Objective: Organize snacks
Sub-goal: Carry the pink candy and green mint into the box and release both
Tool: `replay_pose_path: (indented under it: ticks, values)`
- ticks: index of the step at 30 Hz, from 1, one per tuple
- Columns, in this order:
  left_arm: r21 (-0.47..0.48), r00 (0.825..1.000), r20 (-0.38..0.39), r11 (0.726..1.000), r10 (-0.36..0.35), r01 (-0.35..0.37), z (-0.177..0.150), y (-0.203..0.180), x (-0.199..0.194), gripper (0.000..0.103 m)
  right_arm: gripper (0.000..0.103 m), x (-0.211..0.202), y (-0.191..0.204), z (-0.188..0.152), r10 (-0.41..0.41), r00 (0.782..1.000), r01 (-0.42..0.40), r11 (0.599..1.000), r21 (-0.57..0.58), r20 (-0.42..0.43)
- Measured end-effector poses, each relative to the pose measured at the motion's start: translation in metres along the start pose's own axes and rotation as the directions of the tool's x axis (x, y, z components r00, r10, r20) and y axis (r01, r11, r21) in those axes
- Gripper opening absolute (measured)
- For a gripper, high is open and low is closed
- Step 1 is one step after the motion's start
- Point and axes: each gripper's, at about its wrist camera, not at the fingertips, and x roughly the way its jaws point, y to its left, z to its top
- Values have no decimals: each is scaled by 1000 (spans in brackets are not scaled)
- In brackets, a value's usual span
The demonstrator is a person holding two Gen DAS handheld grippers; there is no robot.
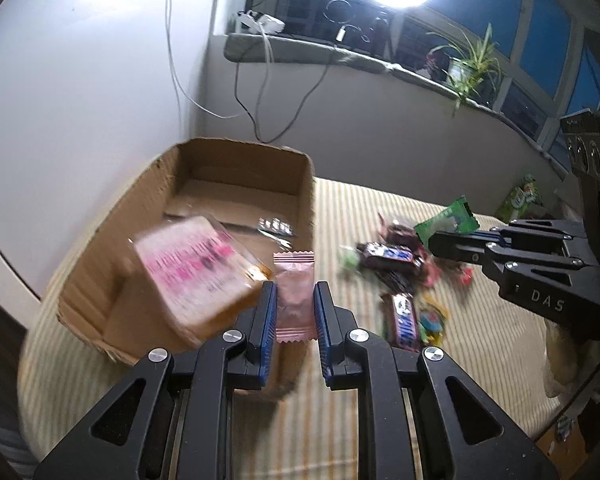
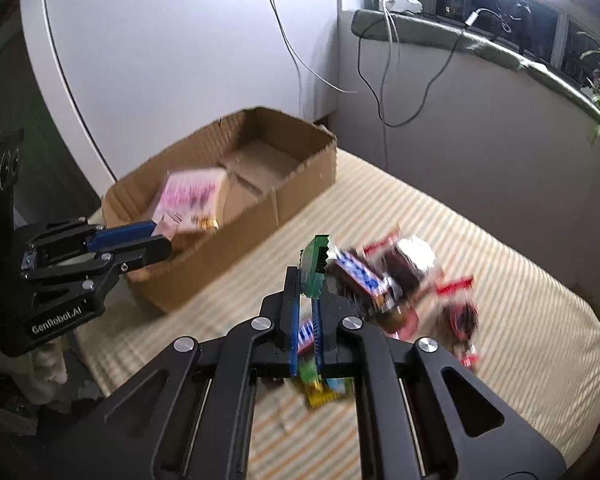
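Jaws of the left gripper (image 1: 295,294) clamp a pink sachet (image 1: 295,302); jaws of the right gripper (image 2: 308,300) clamp a green packet (image 2: 315,264). Both wrappers look light, soft and crinkly, so grip mid-body. The cardboard box (image 1: 306,200) lies just ahead-left of the left jaws.

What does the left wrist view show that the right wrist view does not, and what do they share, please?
Only the left wrist view shows the pink wrapper face-on between the left tongs, plus the potted plant whole on the sill.

Only the right wrist view shows the green packet edge-on, pinched in the right tongs, and a yellow packet beneath them.

Both show the cardboard box holding a pink-labelled package, the snack pile on the striped cloth, and each other's tongs.
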Motion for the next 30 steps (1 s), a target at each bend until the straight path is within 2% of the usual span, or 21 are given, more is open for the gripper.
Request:
replay_pose_path:
  ticks: [6, 17, 30]
  values:
    - [-13, 1000, 7, 1000, 20, -19, 10, 16, 6, 17, 5, 23, 11, 31, 11, 1000, -11, 1000, -24, 3]
    - [-31, 999, 3, 999, 40, -40, 23, 38, 19, 17, 5, 63, 31, 68, 49, 999, -50, 998, -46, -4]
    - [-36, 999, -1, 998, 53, -53, 27, 46, 28, 17, 5, 93, 38, 82, 88, 996, -89, 995, -42, -31]
